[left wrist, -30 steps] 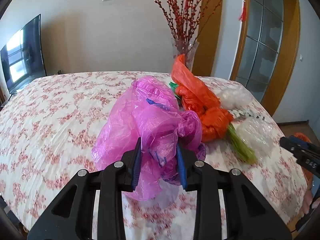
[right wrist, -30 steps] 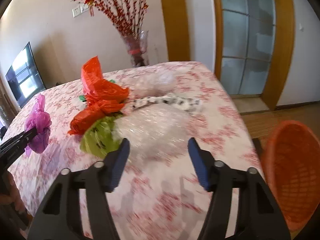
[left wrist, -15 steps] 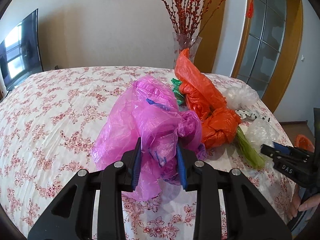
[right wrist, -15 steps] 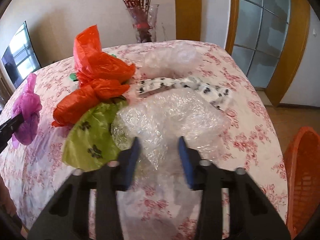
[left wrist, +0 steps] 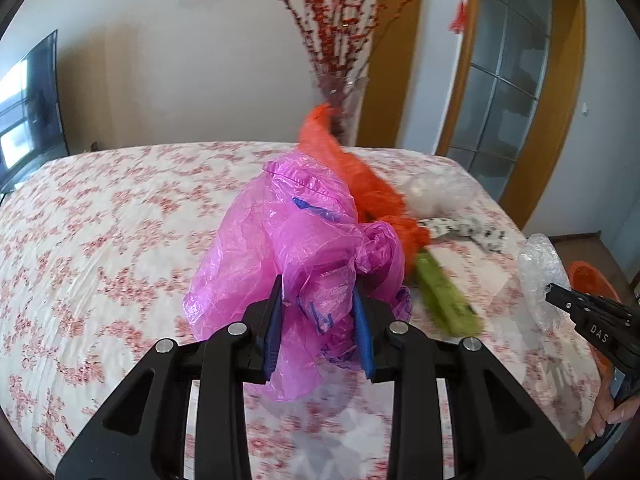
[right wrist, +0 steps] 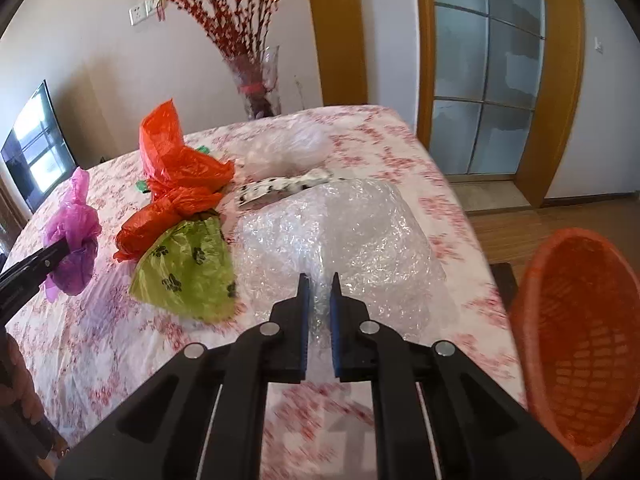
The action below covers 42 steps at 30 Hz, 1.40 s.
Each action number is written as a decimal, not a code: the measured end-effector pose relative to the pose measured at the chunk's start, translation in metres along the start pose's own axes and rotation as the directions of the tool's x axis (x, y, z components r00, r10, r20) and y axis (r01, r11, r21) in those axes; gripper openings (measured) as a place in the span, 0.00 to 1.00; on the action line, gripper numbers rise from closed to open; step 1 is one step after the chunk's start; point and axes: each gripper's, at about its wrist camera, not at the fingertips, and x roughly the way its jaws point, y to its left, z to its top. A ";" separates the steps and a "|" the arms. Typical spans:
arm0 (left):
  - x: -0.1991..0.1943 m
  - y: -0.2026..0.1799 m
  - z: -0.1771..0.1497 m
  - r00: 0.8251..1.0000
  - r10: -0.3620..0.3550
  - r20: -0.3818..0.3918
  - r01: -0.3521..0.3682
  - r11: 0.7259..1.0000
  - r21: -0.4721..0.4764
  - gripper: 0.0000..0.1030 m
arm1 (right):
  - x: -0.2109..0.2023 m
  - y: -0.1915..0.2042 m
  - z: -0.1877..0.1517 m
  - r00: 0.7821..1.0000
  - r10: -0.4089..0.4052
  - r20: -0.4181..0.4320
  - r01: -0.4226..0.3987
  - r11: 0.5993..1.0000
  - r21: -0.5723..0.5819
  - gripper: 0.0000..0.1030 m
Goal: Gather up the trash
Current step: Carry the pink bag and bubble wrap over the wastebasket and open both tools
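Observation:
My left gripper is shut on a crumpled pink plastic bag, held just above the flowered bedspread. In the right wrist view my right gripper has its jaws closing on the near edge of a clear bubble wrap sheet, and the pads pinch the film. That same wrap hangs from the right gripper in the left wrist view. An orange plastic bag, a green paw-print bag, a spotted white wrapper and a second clear bag lie on the bed.
An orange mesh basket stands on the wooden floor to the right of the bed. A glass vase with red branches stands behind the bed, a television at far left, a glass door at right.
The right gripper's jaws closed from wide apart onto the bubble wrap and lifted its edge. The left gripper kept its hold on the pink bag and shifted slightly toward the right.

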 end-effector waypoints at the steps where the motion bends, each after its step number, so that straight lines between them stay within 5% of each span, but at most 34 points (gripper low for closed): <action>1: -0.002 -0.005 0.000 1.000 -0.008 0.002 0.008 1.000 0.005 0.30 | -0.005 -0.003 -0.002 1.000 -0.005 0.005 0.005 1.000 0.003 0.10; 16: -0.020 -0.105 -0.007 0.982 -0.191 0.000 0.190 0.977 0.092 0.30 | -0.072 -0.080 -0.045 0.986 -0.153 0.071 0.146 0.985 0.093 0.10; 42: -0.001 -0.269 -0.029 0.893 -0.436 -0.117 0.451 0.869 0.202 0.30 | -0.114 -0.202 -0.086 0.939 -0.336 0.081 0.301 0.910 0.286 0.10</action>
